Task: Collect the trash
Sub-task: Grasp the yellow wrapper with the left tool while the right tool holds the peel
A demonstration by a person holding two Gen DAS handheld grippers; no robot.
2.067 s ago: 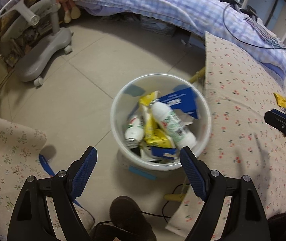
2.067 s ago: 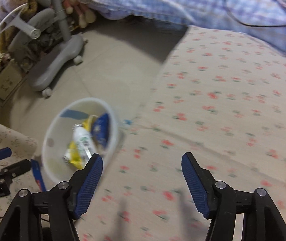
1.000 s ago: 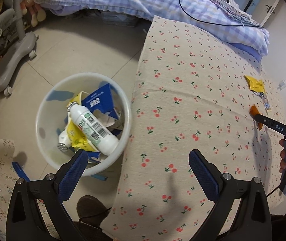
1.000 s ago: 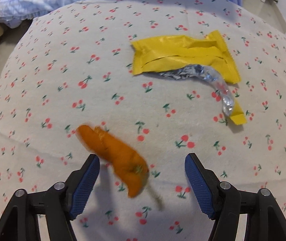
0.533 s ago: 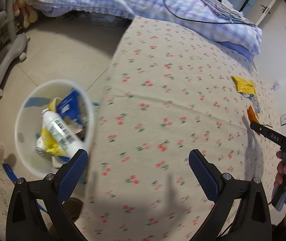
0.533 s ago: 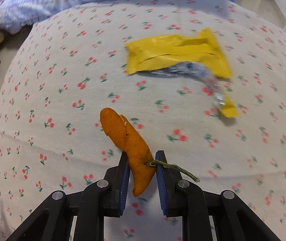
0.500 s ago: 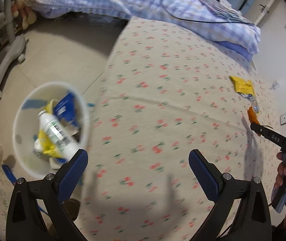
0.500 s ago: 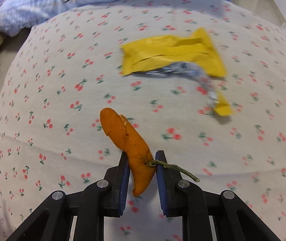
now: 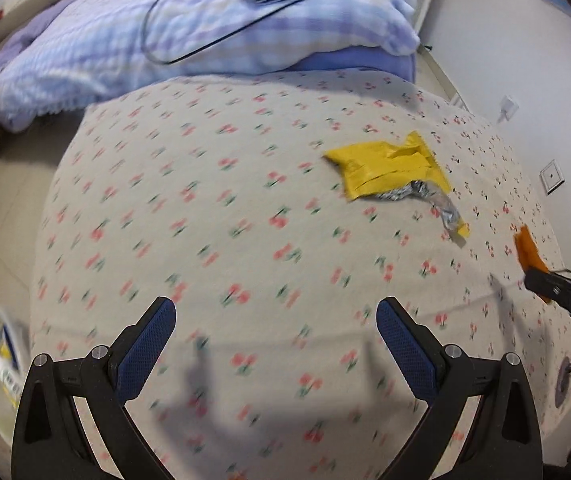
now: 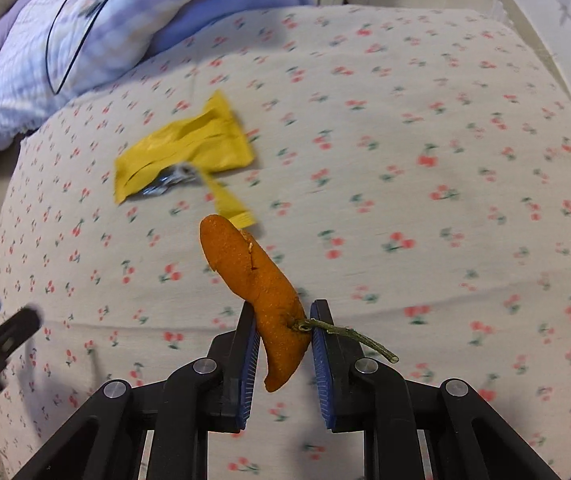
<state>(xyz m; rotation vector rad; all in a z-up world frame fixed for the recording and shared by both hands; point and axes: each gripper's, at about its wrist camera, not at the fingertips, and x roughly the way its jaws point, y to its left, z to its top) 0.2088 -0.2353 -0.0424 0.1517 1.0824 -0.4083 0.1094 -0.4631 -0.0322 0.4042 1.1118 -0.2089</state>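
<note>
Between the right tool's [image 10: 281, 334] pads, orange peel [image 10: 259, 280] points forward-left.

The cherry-print cloth [image 9: 245, 208] is looked down upon steeply from each gripper's wrist, the right view set nearer to it, and the yellow wrapper [image 9: 389, 170] [image 10: 183, 152] is shared by both views.

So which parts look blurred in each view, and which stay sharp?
Left wrist view: the cherry-print cloth is smeared, the left tongs sharp. Right wrist view: the yellow wrapper and cloth blur, the orange peel in the right tongs stays crisp.
</note>
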